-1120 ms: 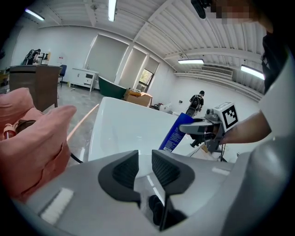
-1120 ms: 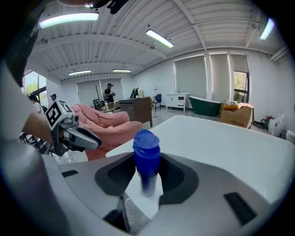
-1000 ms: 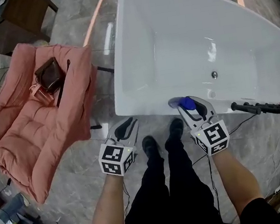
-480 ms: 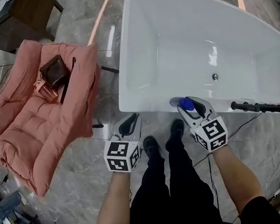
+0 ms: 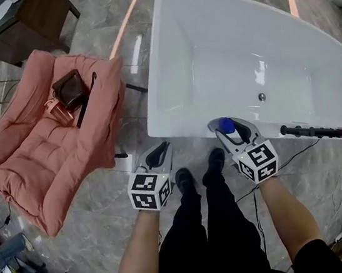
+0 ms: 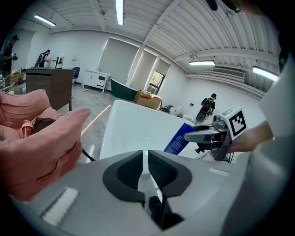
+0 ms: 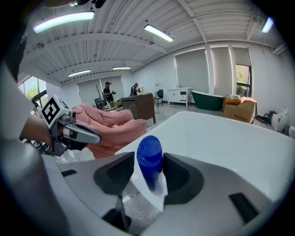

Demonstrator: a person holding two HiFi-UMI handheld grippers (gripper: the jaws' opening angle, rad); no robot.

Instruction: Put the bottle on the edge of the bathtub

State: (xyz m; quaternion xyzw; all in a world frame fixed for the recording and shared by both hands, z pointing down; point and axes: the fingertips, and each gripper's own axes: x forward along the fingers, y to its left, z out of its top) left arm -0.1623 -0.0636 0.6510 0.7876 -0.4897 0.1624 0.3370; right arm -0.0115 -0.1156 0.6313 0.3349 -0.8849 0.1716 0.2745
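Right gripper (image 5: 228,130) is opening its 2 jaws around the blue-capped plastic bottle (image 5: 223,123). The bottle is sitting between the pads with a gap showing on its left side, so the grip is letting go. The bottle is at the near rim of the white oval bathtub (image 5: 176,130), slightly right of centre and looking tilted. I cannot tell if its base is fully seated on the rim. Left gripper (image 5: 159,152) is hanging near the floor side, left of the rim, its jaws nearly together on nothing. To do this well: be spreading the jaws evenly, watching that the bottle is standing and not tipping into the tub, then be backing straight toward the near side without brushing the cap.
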